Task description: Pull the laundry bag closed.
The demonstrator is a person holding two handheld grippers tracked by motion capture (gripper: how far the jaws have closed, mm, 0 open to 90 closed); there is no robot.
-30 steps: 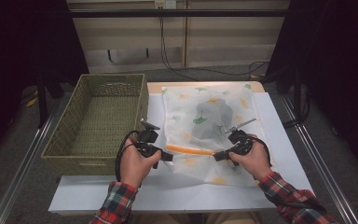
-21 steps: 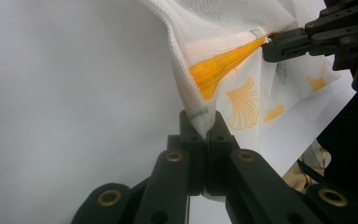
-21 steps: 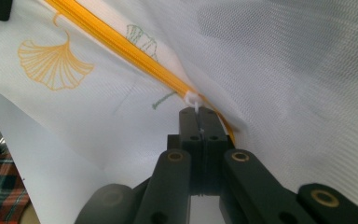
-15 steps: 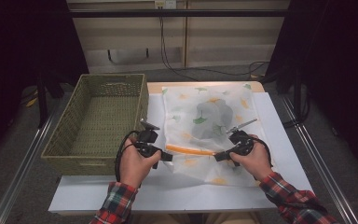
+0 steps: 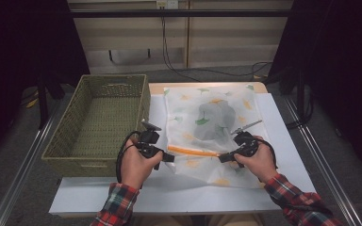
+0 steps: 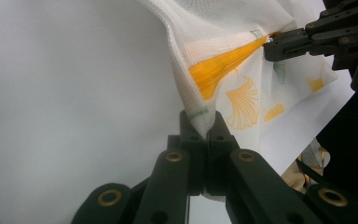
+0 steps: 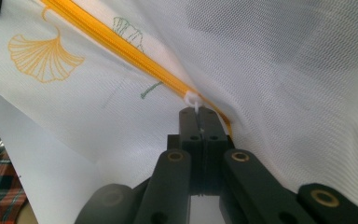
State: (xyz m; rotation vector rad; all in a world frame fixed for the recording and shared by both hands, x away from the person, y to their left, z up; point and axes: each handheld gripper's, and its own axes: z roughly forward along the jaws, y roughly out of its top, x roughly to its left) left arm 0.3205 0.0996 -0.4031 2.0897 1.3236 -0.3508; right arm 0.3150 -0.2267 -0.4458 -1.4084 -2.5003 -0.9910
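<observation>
Lying on the white rectangular tabletop (image 5: 283, 127), toward its far right half: a white mesh laundry bag printed with ginkgo leaves (image 5: 212, 127), far edge reaching the far edge of the tabletop. Sitting inside the bag, in its far half: a dark grey bundled item (image 5: 215, 115). Running across the bag's near half, left to right: an orange zipper (image 5: 192, 151). Standing at the left edge of the tabletop, just beside the bag: an olive woven rectangular basket (image 5: 63, 141). Flanking the zipper: left gripper (image 5: 167, 157) at its left end, right gripper (image 5: 222, 157) at its right end.
</observation>
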